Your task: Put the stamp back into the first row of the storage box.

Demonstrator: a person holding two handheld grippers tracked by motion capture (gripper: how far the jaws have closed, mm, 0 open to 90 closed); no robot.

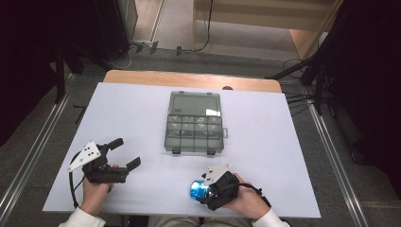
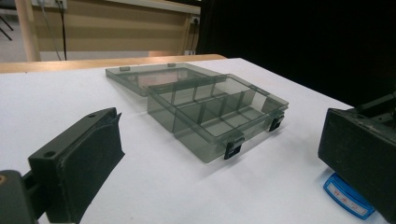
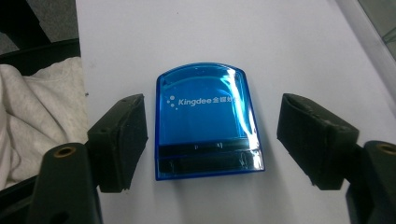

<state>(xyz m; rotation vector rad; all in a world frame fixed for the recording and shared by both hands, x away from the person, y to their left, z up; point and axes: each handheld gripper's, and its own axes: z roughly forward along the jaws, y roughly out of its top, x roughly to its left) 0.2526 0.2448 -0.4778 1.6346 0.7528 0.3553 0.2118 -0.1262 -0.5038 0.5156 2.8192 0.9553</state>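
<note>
A blue see-through case (image 3: 205,121) marked "Kingdee" lies flat on the white table, near its front edge. My right gripper (image 3: 210,140) is open with one jaw on each side of the case, and neither jaw touches it. From above, the right gripper (image 1: 206,188) sits over the blue case (image 1: 196,191). My left gripper (image 1: 125,153) is open at the front left with nothing between its jaws. In the left gripper view, the left gripper (image 2: 219,172) faces a smoky clear compartment box (image 2: 219,112), and the blue case (image 2: 348,196) peeks out beside the right-hand jaw.
The compartment box (image 1: 194,125) stands open mid-table, its lid folded back flat and its divided cells looking empty. White fabric (image 3: 37,116) lies past the table's front edge. A wooden table edge (image 1: 189,78) runs along the back.
</note>
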